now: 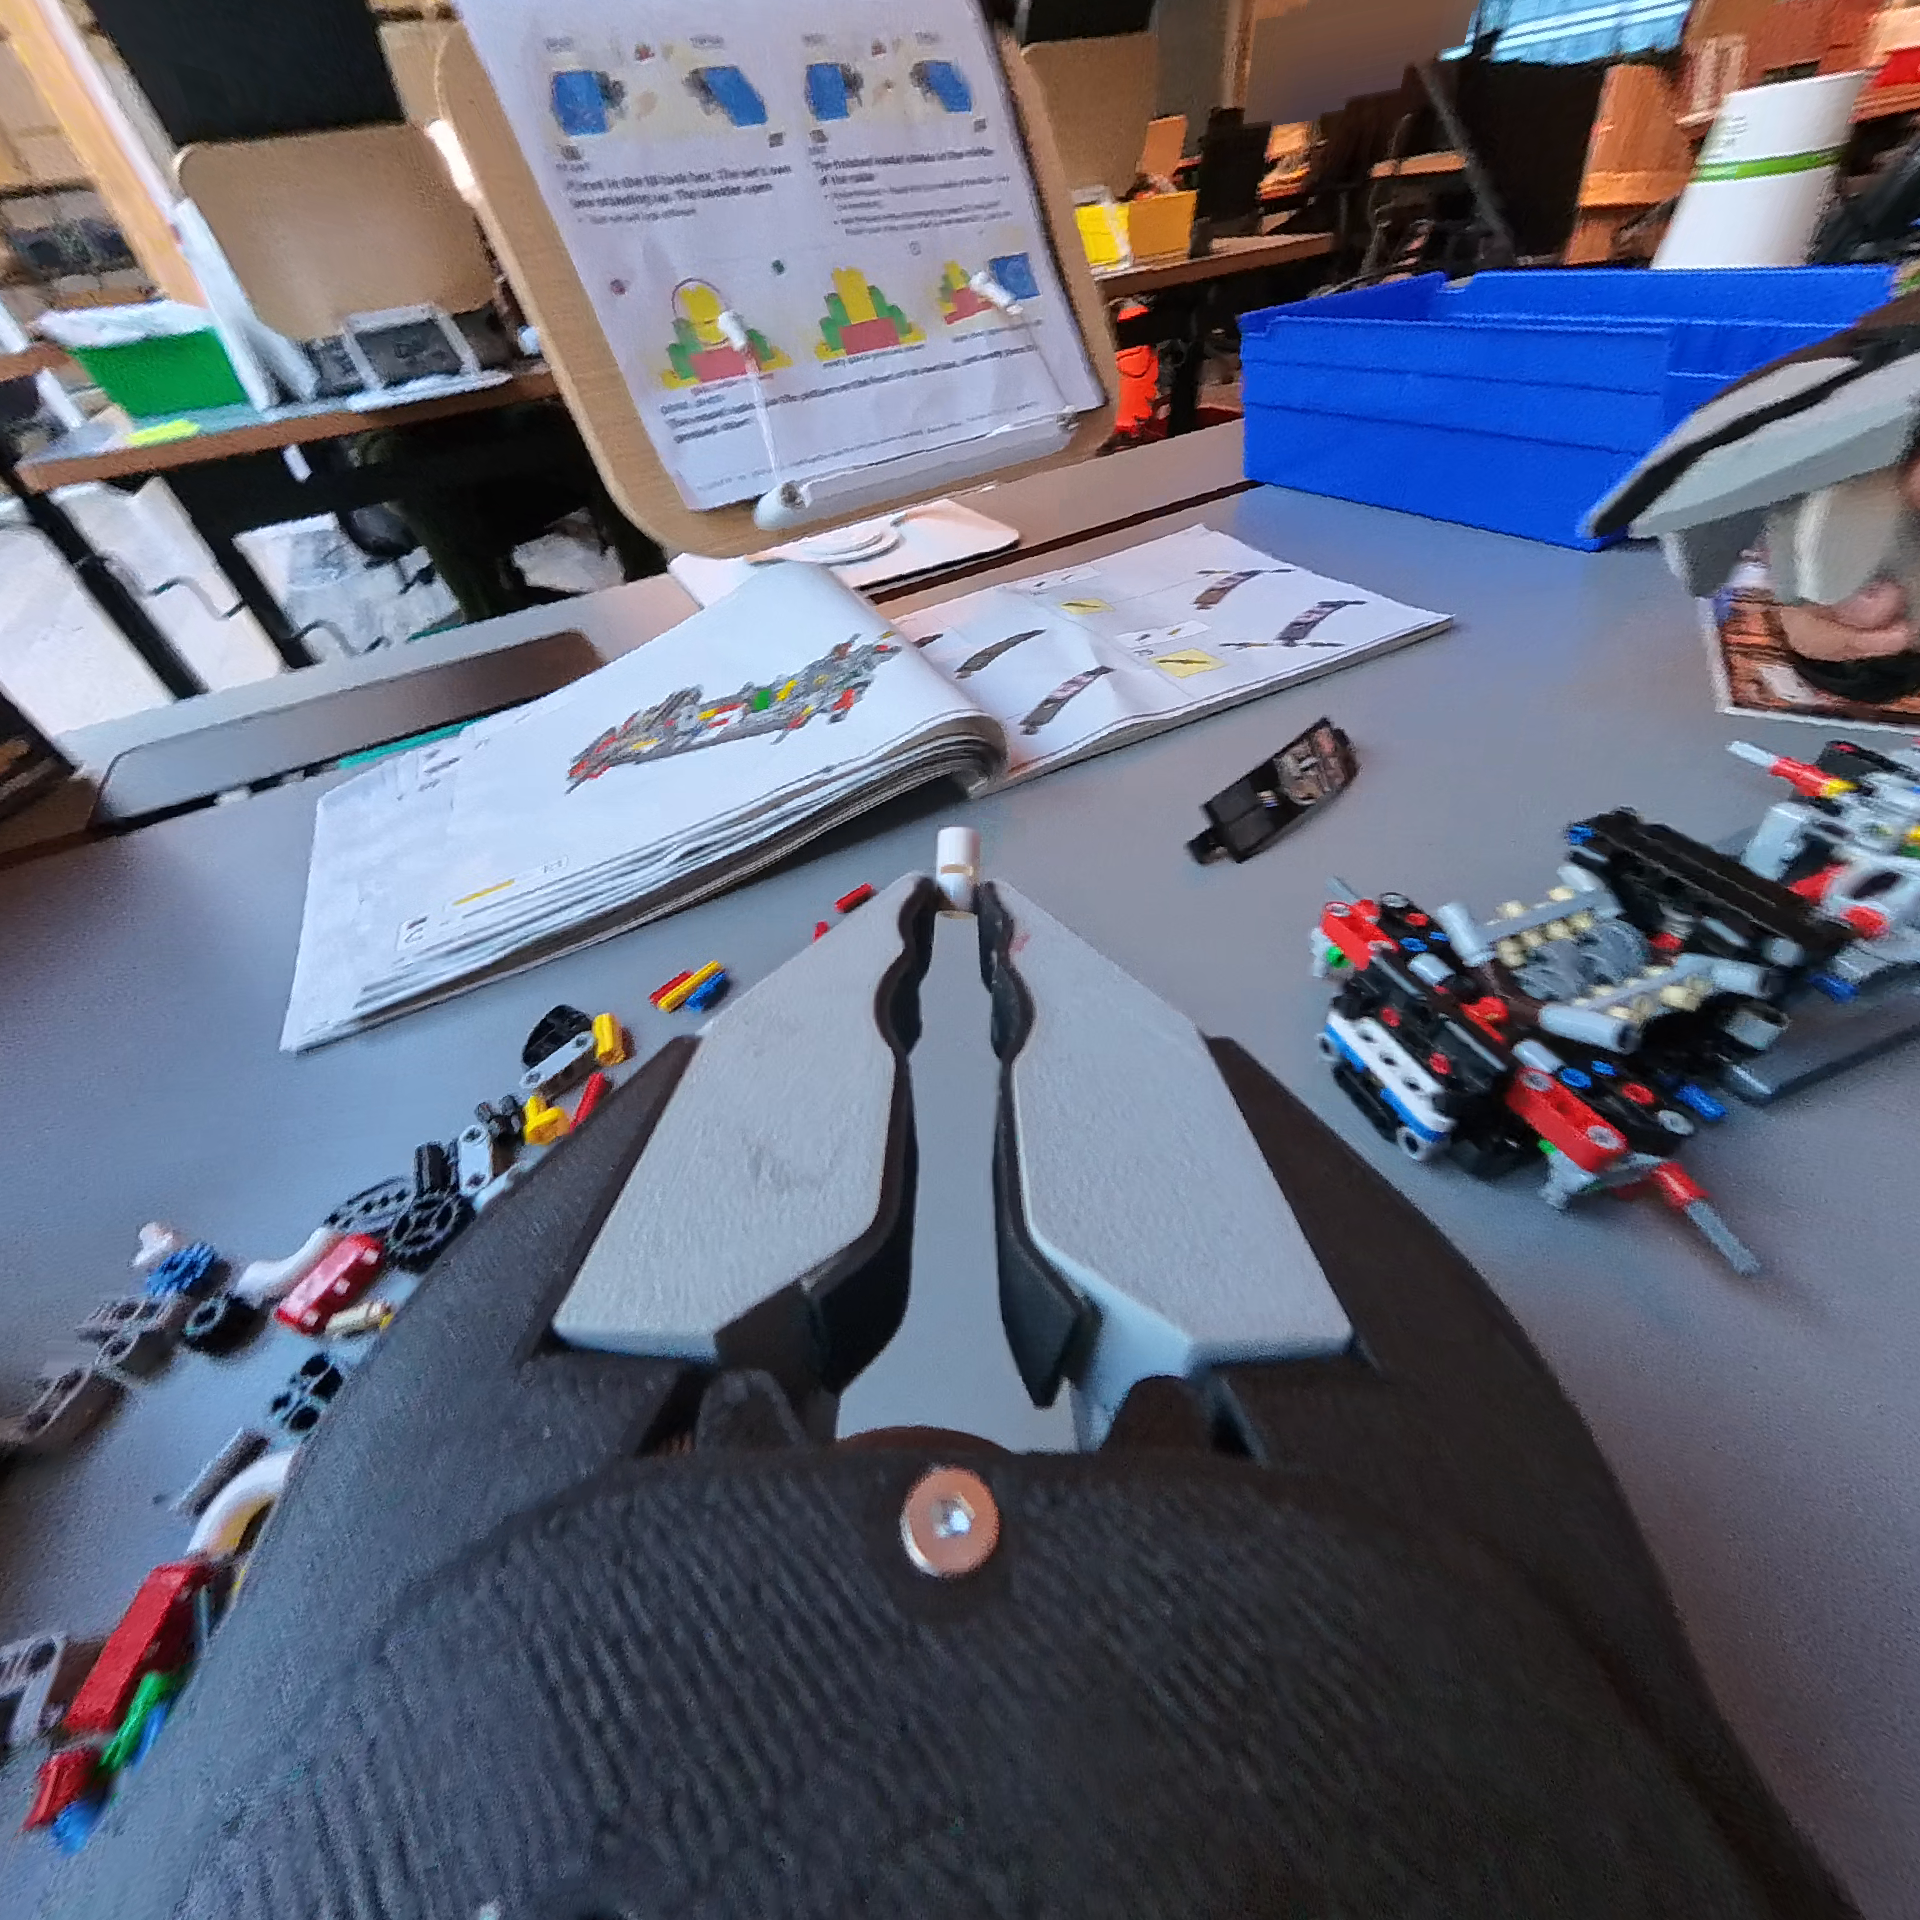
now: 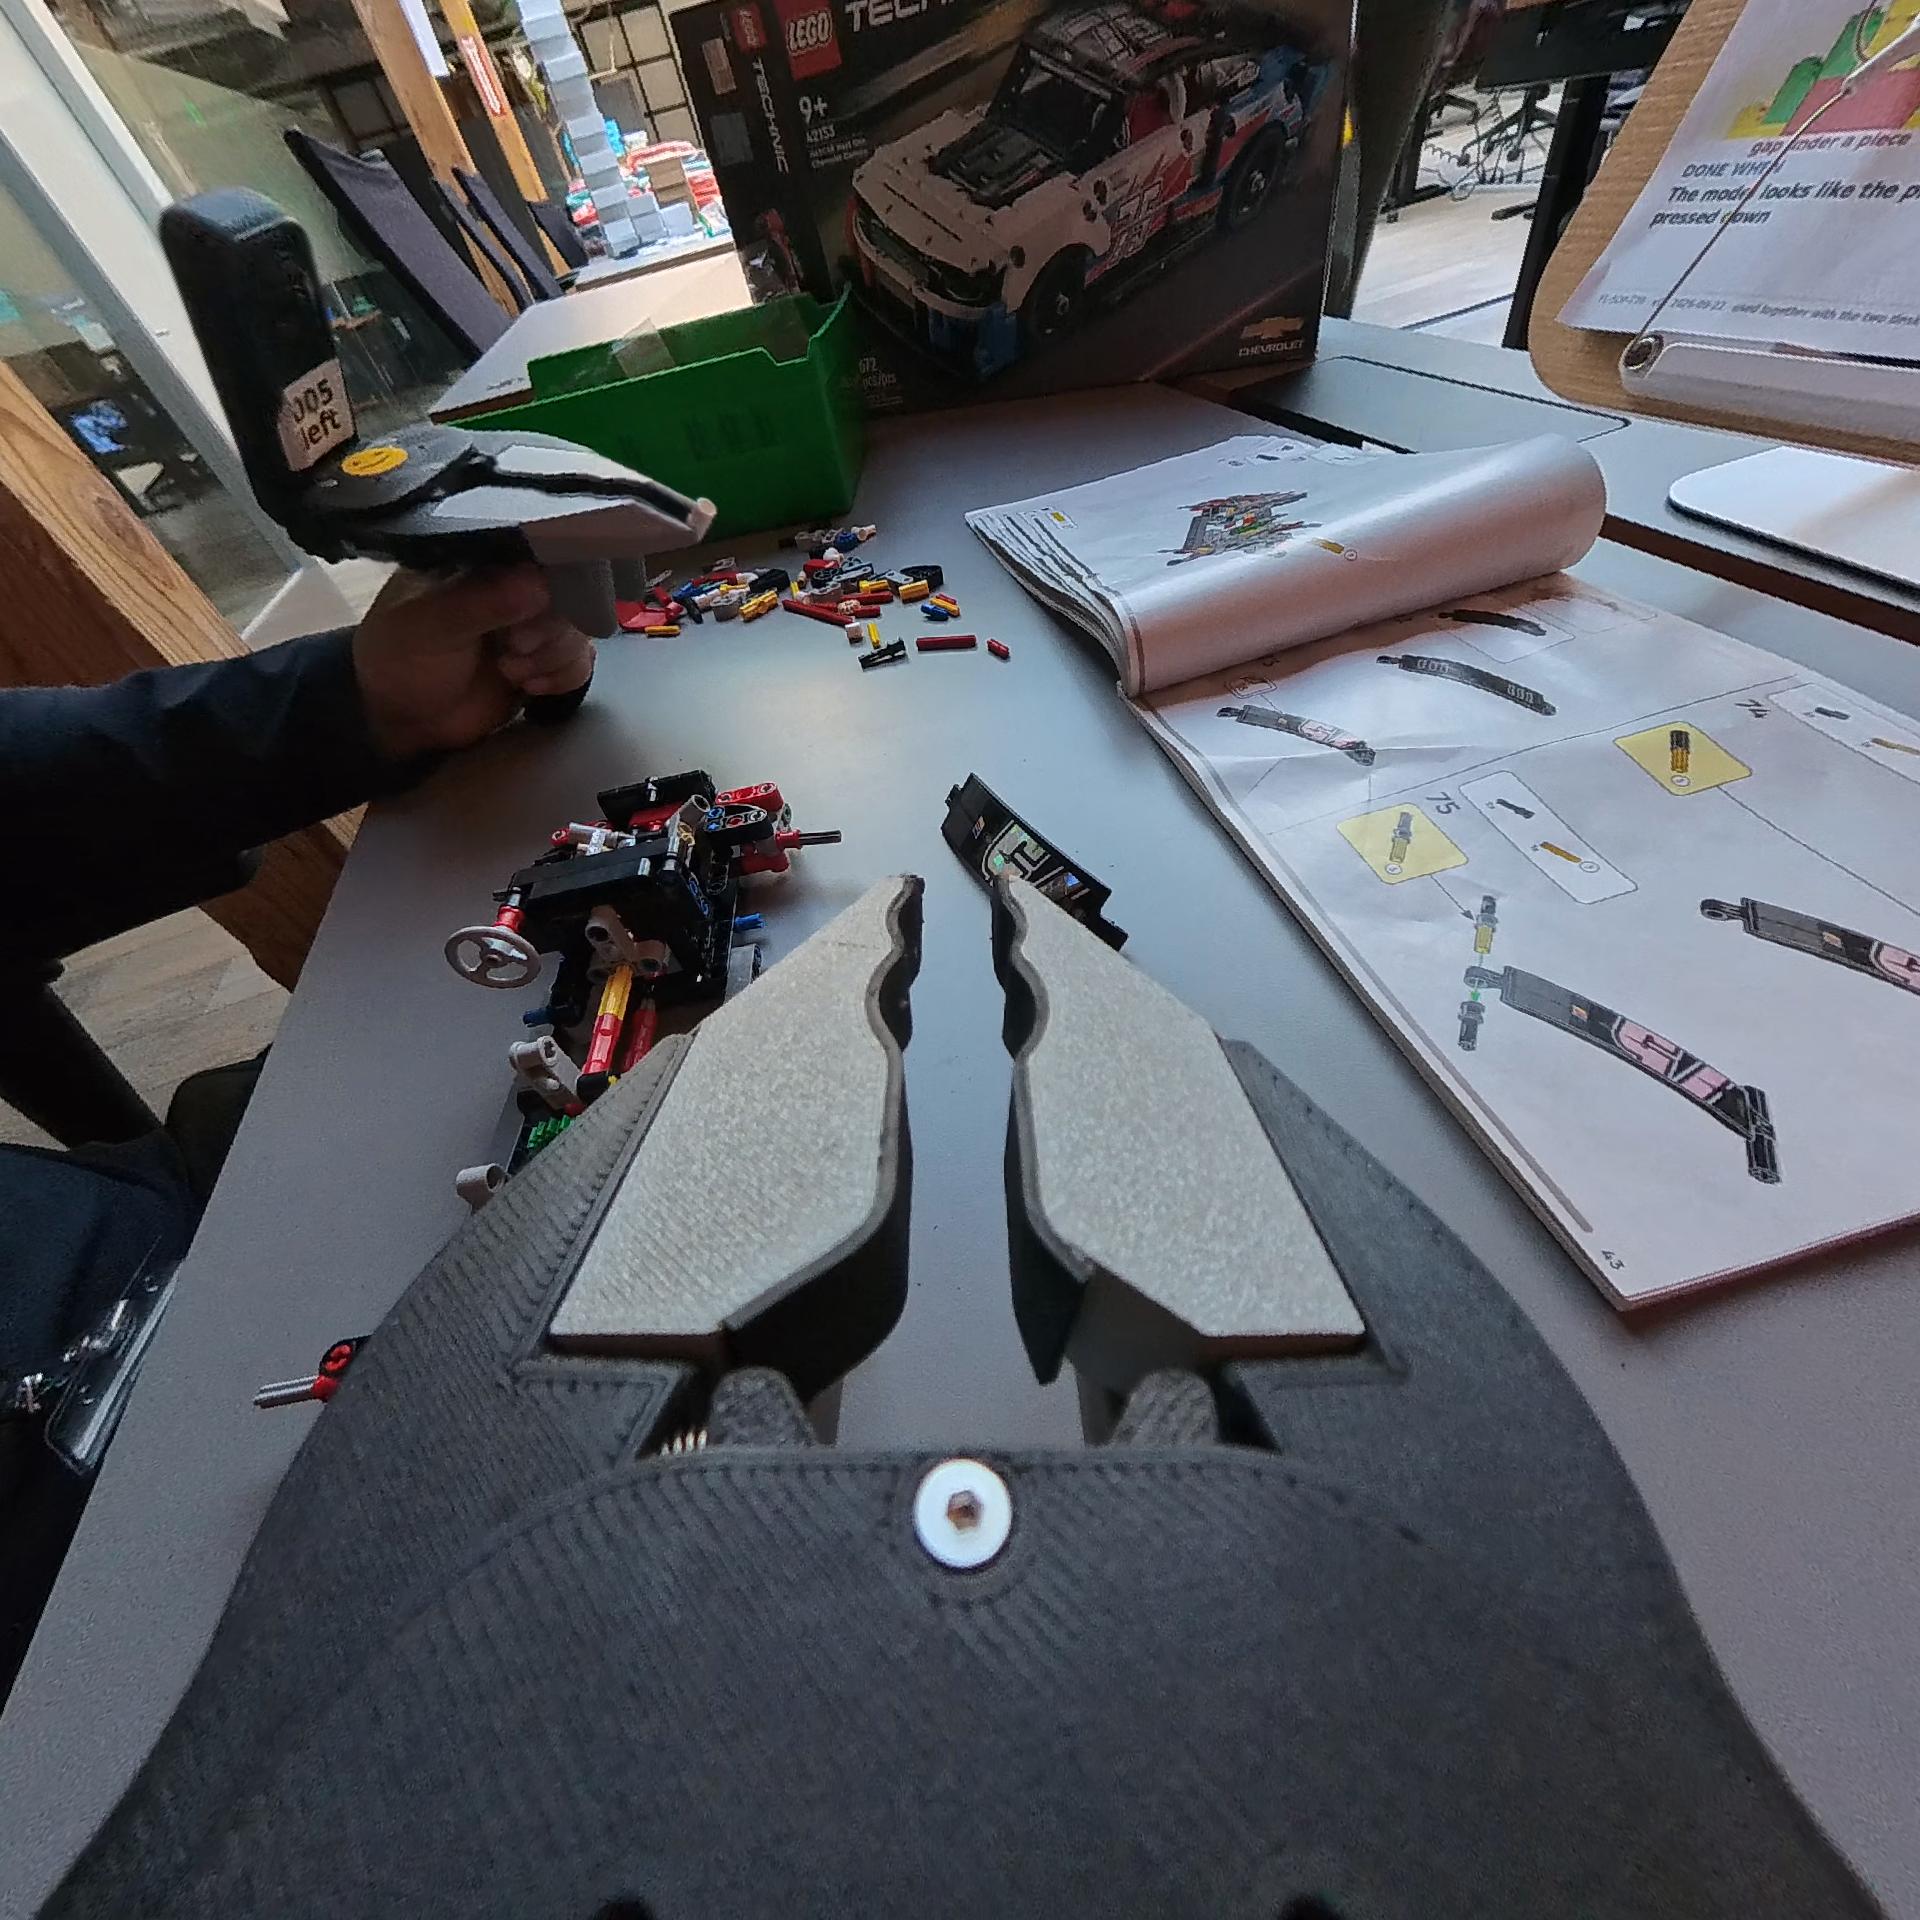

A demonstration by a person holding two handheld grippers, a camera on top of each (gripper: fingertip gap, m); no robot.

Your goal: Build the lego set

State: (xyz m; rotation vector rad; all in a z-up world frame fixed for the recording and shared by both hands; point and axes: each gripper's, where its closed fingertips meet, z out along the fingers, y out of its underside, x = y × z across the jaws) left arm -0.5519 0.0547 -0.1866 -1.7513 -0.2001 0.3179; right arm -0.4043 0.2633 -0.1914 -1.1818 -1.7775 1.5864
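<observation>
Left wrist view: left gripper (image 1: 954,906) pinching small white peg (image 1: 954,864) at fingertips, hovering above grey table (image 1: 1143,894), open manual (image 1: 665,769) beyond.
Right wrist view: right gripper (image 2: 958,902) standing narrowly apart, bare, black curved panel (image 2: 1023,847) beside right fingertip, half-built model (image 2: 634,904) left.

The right gripper (image 2: 956,894) is seen above a dark grey surface (image 2: 883,727) with its fingertips slightly apart and nothing between them. A black curved panel with a sticker (image 2: 1023,857) lies flat just beyond its right fingertip (image 2: 1013,896), which overlaps the panel's near end. To the left, a partly built brick model (image 2: 634,904) with a grey steering wheel (image 2: 491,954) is set on the surface. An open instruction booklet (image 2: 1455,810) is spread on the right. Farther back, loose small pieces (image 2: 831,603) are scattered before a green bin (image 2: 717,416) and a product box (image 2: 1039,187). At upper left, the left gripper (image 2: 707,511) is held in a hand (image 2: 468,655), a small pale piece at its tips
</observation>
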